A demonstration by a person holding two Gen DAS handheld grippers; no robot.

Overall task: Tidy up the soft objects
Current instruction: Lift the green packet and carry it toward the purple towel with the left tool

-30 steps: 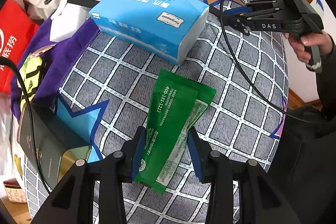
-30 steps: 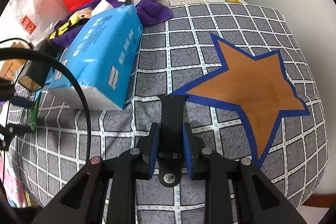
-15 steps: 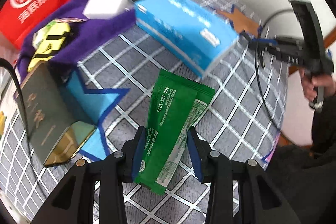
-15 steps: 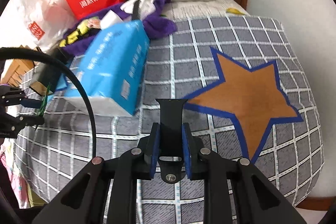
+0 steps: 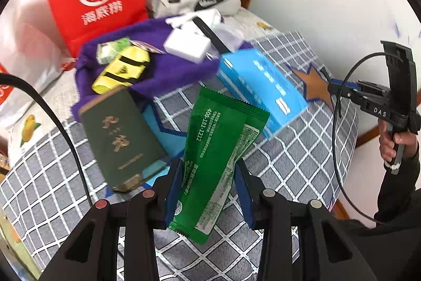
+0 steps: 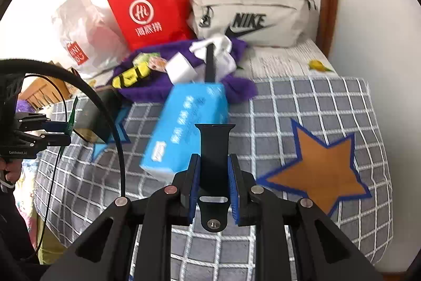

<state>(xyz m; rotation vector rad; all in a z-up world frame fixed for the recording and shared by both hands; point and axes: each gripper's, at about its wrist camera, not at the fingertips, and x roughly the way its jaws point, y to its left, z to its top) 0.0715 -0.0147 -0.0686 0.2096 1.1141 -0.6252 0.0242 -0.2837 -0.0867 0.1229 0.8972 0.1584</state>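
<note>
My left claw (image 5: pixel 209 183) pinches a green sachet (image 5: pixel 218 149) between its blue pads, the packet held above the checked bedspread (image 5: pixel 289 170) with its serrated top edge pointing away from me. My right claw (image 6: pixel 212 173) is pressed together on a black strap (image 6: pixel 214 149), whose buckle end with its slot and stud hangs down between the fingers.

On the bedspread ahead lies a blue tissue pack (image 5: pixel 263 86), blurred in both views, just beside an orange star (image 6: pixel 321 170) printed on the cloth. To the left of the sachet sits a dark green booklet (image 5: pixel 121 136) with gold characters. Beyond it a purple cloth (image 5: pixel 168 70) carries a yellow and black pouch (image 5: pixel 121 70) and a white box (image 5: pixel 186 44). A red paper bag (image 6: pixel 150 9) and a beige Nike bag (image 6: pixel 252 15) stand against the wall at the back.
</note>
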